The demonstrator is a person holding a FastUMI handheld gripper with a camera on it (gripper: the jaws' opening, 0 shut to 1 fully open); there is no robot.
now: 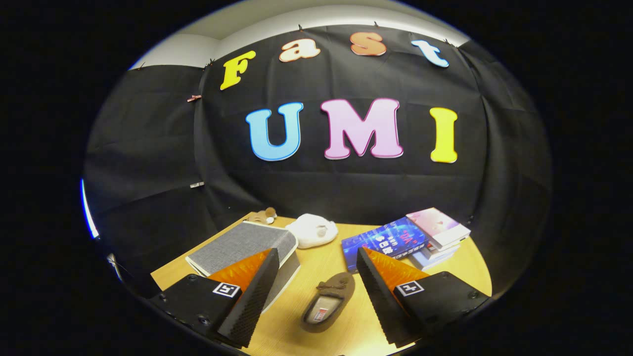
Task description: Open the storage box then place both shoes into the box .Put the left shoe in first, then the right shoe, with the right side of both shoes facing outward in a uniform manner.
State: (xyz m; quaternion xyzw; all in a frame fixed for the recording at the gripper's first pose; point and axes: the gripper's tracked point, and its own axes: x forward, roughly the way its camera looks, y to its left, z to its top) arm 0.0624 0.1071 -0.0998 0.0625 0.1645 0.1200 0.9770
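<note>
Gripper point(316, 301) fingers were found spread, grasping nothing; one shoe point(329, 301) lay between them mid-bench. Box point(245, 249), lid closed, sat toward the left edge. Opening was judged next.

shoe point(328, 302) between spread gripper point(316, 296) fingers, storage box point(247, 249) left, books point(410, 237) right
</note>
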